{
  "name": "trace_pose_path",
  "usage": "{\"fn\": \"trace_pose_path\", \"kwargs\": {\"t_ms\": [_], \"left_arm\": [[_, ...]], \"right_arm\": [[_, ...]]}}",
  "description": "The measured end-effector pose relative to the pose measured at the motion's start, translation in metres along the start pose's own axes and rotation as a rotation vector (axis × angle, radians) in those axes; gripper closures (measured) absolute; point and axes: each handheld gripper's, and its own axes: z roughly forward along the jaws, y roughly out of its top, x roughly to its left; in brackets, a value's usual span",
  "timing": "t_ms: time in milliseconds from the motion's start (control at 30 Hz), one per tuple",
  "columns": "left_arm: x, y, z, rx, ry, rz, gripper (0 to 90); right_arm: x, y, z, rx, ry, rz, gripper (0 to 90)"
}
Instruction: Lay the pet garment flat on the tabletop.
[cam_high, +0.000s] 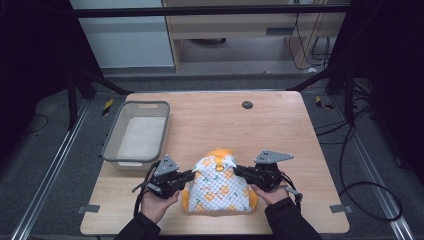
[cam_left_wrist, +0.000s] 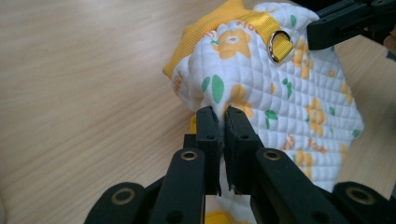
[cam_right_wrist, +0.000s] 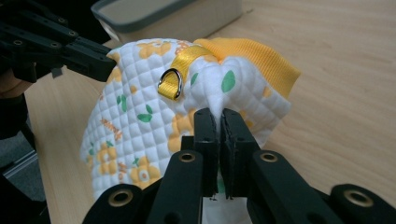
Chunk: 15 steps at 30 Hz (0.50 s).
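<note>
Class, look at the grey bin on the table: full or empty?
Empty: the high view shows the grey bin's bare pale floor, nothing inside.

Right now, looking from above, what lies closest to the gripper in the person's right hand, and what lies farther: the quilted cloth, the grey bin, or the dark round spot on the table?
1. Quilted cloth: pinched in the right gripper.
2. Dark round spot: ahead, near the table's far edge.
3. Grey bin: far across, on the left side.

You have one quilted garment (cam_high: 220, 187) on the worktop (cam_high: 280, 130), white with an orange flower print, carrying one yellow strap (cam_right_wrist: 187, 59) with one metal D-ring (cam_right_wrist: 170, 83). There is one grey bin (cam_high: 136, 134). You hold two grippers, left (cam_high: 192, 175) and right (cam_high: 235, 171).
</note>
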Motion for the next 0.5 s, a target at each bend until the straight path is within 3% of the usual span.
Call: {"fn": "trace_pose_path", "kwargs": {"t_ms": [133,233,367,500], "left_arm": [[-0.004,0.013,-0.011,-0.033,0.010,0.017,85.4],[-0.002,0.024,-0.015,-0.057,0.022,0.019,85.4],[0.008,0.039,-0.006,-0.069,0.063,0.014,85.2],[0.026,0.047,0.018,-0.068,0.143,-0.022,84.2]], "right_arm": [[0.007,0.011,-0.012,-0.054,0.017,-0.007,85.3],[0.007,0.022,-0.014,-0.075,-0.007,-0.015,84.7],[-0.002,0.039,-0.004,-0.091,-0.081,-0.014,84.6],[-0.016,0.046,0.023,-0.107,-0.191,-0.025,81.5]]}}
